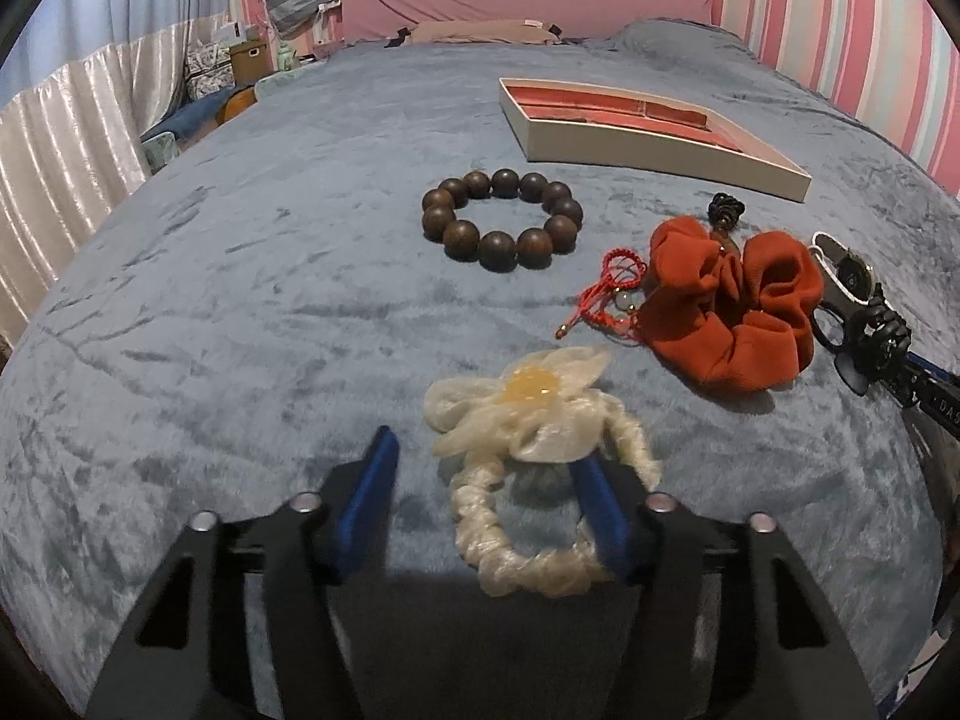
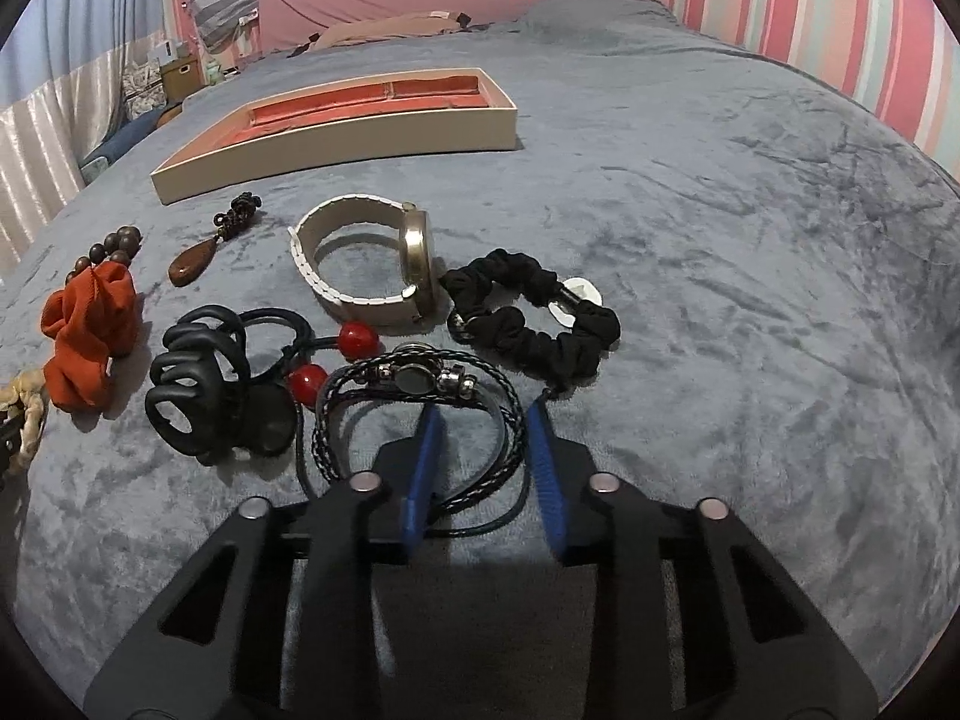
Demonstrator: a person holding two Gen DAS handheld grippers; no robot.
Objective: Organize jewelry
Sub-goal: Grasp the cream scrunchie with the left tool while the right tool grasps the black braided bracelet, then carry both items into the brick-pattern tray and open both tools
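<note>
Our left tongs straddle the cream flower scrunchie on the bed, blades apart, not yet pinching; our right tongs bracket the braided watch's strap, gap remaining, each aiming for the open tray
</note>
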